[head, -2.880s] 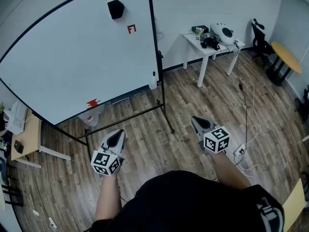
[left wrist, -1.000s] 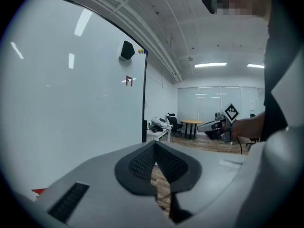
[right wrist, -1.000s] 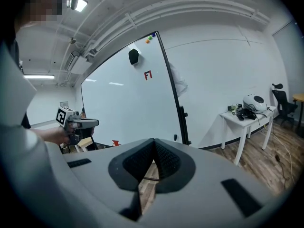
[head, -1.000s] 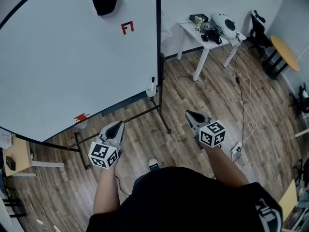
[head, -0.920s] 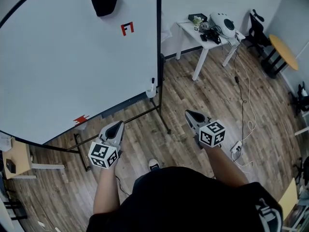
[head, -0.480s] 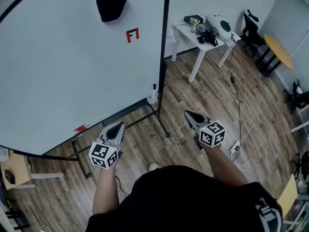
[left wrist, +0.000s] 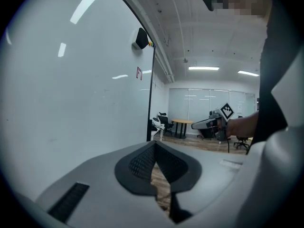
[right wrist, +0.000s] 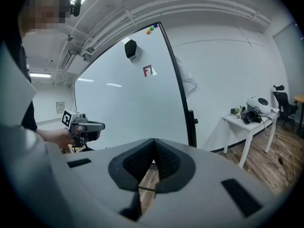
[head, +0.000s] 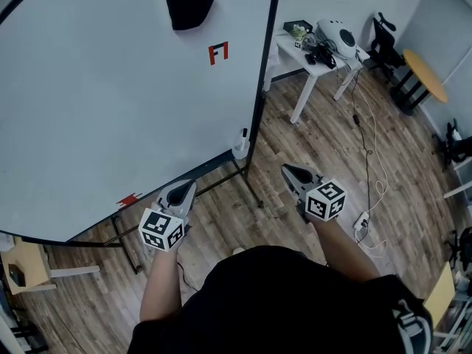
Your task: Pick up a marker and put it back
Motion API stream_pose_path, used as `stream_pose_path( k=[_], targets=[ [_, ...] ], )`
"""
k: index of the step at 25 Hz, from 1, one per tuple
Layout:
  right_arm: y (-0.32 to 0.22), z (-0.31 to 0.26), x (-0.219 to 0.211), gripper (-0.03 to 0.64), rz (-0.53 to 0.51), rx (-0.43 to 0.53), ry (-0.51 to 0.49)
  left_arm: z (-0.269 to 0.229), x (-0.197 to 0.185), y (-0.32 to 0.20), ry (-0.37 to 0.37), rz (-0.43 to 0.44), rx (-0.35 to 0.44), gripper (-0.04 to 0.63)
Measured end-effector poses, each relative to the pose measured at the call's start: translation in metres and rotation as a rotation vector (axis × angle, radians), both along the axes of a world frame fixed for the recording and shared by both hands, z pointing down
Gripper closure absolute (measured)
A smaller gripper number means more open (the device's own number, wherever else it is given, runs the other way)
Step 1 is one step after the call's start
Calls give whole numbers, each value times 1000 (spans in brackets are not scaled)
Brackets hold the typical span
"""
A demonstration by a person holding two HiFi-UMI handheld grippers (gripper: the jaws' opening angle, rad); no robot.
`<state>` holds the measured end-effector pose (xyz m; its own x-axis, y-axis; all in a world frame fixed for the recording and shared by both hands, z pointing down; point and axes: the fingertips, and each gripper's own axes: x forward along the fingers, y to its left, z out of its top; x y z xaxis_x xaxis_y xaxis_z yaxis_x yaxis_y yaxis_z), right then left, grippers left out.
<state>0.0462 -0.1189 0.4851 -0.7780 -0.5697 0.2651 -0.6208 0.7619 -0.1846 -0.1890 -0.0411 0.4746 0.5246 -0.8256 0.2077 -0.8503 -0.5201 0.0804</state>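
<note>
A black marker [head: 244, 134] stands upright in a white cup [head: 240, 150] at the lower right corner of the whiteboard [head: 103, 109]. My left gripper [head: 180, 191] hovers over the floor in front of the board's lower edge, shut and empty. My right gripper [head: 287, 170] hangs to the right of the board's stand, a little short of the cup, also shut with nothing in it. In the left gripper view the pads [left wrist: 142, 160] meet at the tip. The right gripper view shows its fingertips [right wrist: 142, 159] closed together too.
A black eraser [head: 189, 1] and a red mark [head: 218, 52] sit high on the board. The board's black stand legs [head: 247, 186] cross the wooden floor between my grippers. A white table [head: 313, 54] with gear stands at the back right, and cables [head: 372, 190] trail on the floor.
The view has come closer to the whiteboard, which now fills more of the picture. The cup with the marker lies nearer to my grippers. Both grippers stay shut and empty.
</note>
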Motion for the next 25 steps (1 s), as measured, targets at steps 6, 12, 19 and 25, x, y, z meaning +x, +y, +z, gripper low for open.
stream_pose_path(
  k=[6,12,19,25],
  targets=[
    [-11,0,-8,620,0,3,-7,-2,-3,-10,-11,17,-5,583],
    [-23,9,-11,620,10,-5,2,-1,-10,-15,-11,4,-14,583],
    [-52,23,-10,620,9,-34,3,3,-13,-29,-12,-21,-33,583],
    [-81,32,-13,620,-28,-58,8,2,-9,-47,17,-47,-48,583]
  ],
)
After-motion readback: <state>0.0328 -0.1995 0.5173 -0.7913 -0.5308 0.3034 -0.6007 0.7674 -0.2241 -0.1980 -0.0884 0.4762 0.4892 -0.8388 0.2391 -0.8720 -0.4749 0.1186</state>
